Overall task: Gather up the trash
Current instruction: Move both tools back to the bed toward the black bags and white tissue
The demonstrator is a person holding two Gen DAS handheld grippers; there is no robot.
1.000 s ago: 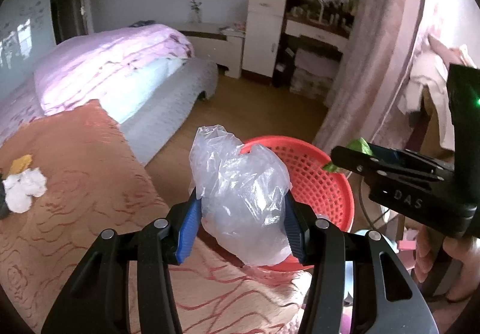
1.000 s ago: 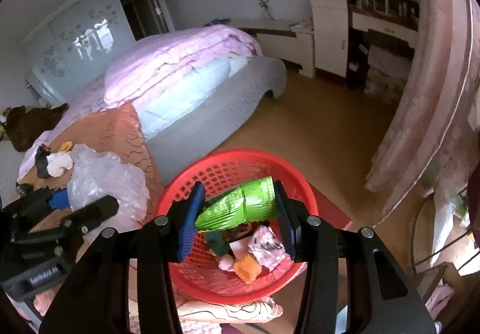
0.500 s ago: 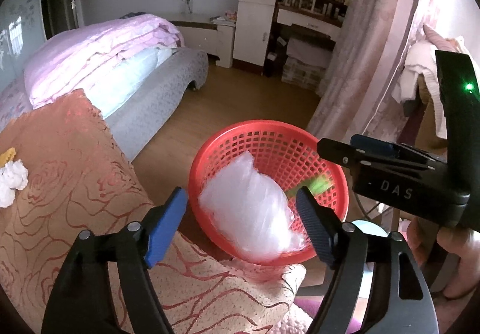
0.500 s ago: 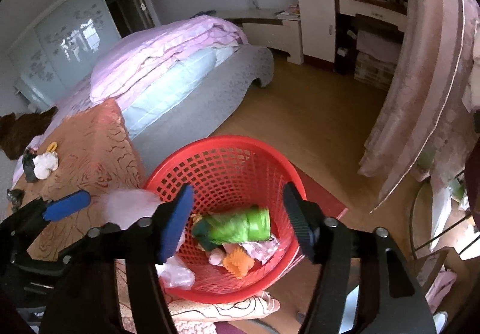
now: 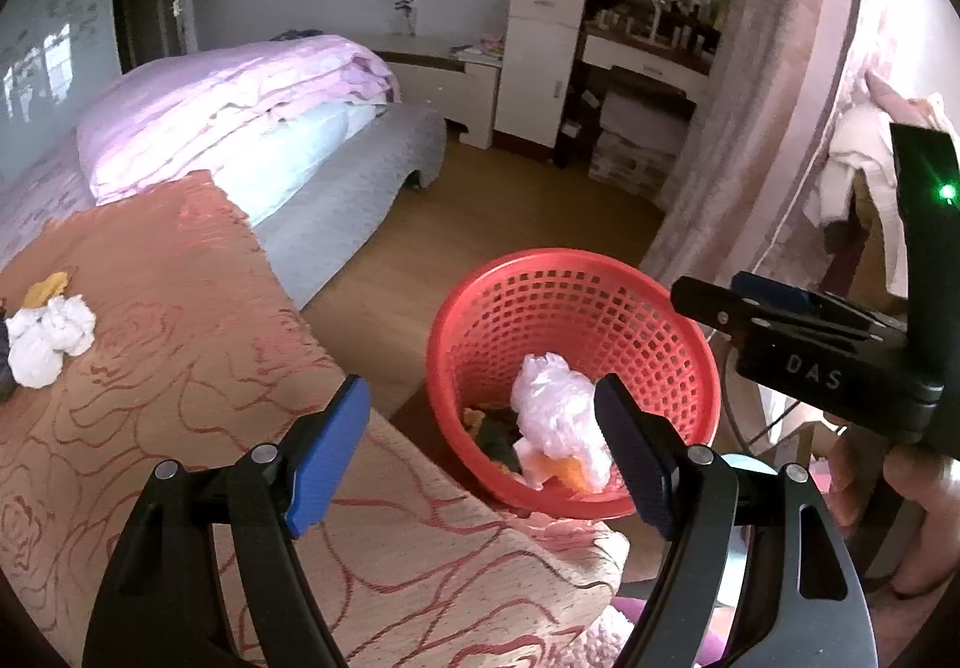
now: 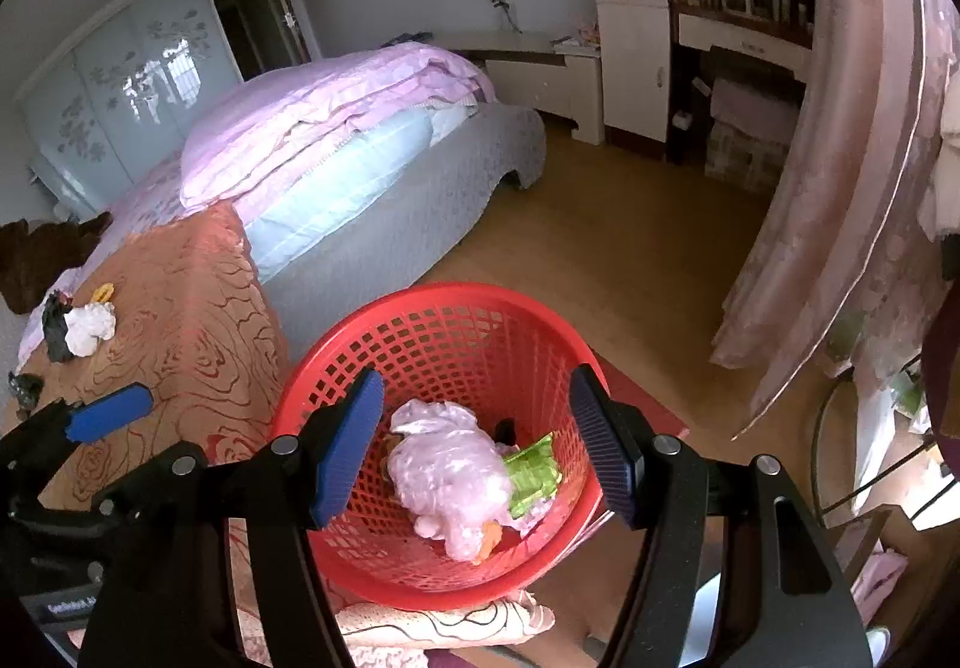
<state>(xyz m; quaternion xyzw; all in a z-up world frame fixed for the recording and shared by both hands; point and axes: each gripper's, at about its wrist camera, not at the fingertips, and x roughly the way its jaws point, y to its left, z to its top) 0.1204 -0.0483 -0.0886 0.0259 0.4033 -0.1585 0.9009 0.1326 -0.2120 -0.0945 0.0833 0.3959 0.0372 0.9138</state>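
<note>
A red plastic basket (image 5: 576,284) (image 6: 444,308) stands on the floor beside the bed corner. In it lie a crumpled clear plastic bag (image 5: 558,416) (image 6: 450,482), a green wrapper (image 6: 531,467) and other scraps. My left gripper (image 5: 480,452) is open and empty above the basket's near rim. My right gripper (image 6: 477,443) is open and empty over the basket; it also shows in the left wrist view (image 5: 810,344). White crumpled tissue (image 5: 48,338) (image 6: 90,329) with a yellow scrap (image 5: 45,289) and a black scrap (image 6: 55,326) lies on the orange blanket (image 5: 180,338) at far left.
A bed with a pink duvet (image 5: 240,98) lies behind. Wooden floor (image 5: 510,206) runs to a white cabinet (image 5: 540,62) and a dressing table (image 5: 648,62). A pink curtain (image 5: 762,98) hangs at right. A glass side table (image 6: 864,458) stands at the right.
Both grippers opened. The plastic bag dropped from my left gripper and the green wrapper from my right gripper into the basket. Both grippers drew back a little.
</note>
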